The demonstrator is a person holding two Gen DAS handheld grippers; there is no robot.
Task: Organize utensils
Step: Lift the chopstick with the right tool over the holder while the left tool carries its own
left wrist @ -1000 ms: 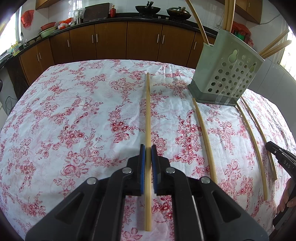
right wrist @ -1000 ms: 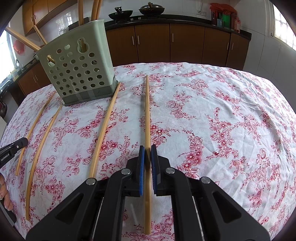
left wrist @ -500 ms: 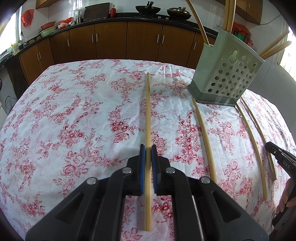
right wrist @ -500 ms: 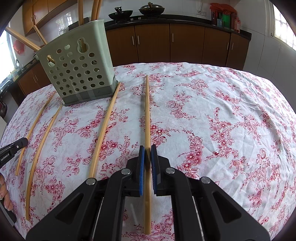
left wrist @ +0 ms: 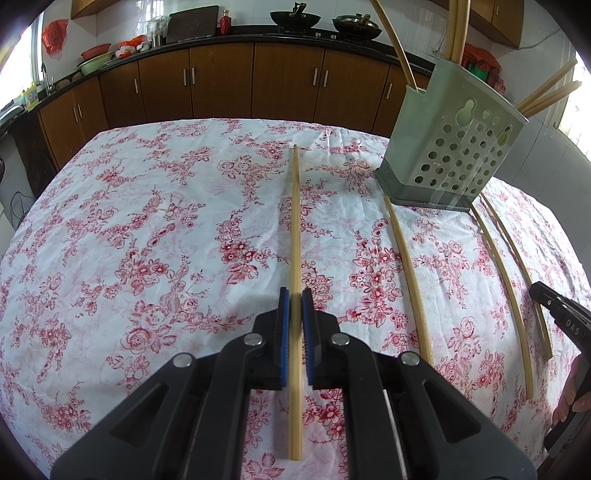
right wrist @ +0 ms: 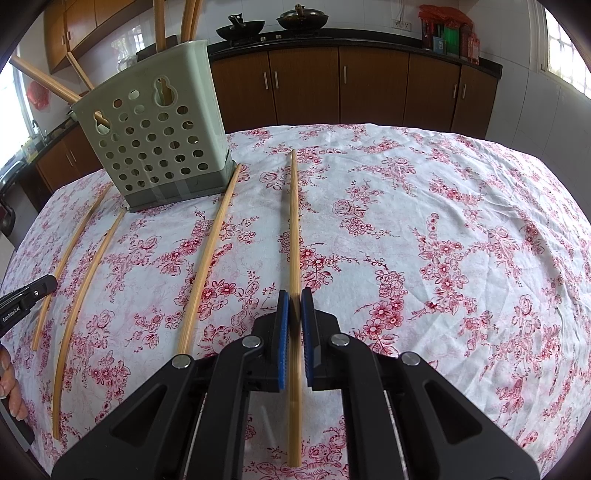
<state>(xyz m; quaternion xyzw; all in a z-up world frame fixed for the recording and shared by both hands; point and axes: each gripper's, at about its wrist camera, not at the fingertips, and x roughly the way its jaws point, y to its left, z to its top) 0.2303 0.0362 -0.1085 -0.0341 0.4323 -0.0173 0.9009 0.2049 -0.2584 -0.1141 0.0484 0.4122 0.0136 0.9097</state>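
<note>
Left tongs (right wrist: pixel 27 295) read "GenRobot.AI"; right tongs (left wrist: pixel 565 314) perhaps "DAS"

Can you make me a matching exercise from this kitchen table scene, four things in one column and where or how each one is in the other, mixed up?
Column one:
1. utensil holder
2. left tongs
3. loose chopsticks
4. woks

Column two:
A. lying flat on the tablecloth
B. on the counter at the back
C. standing upright, sticks poking out of the top
D. shut on a chopstick

Pairs: 1-C, 2-D, 3-A, 4-B
</note>
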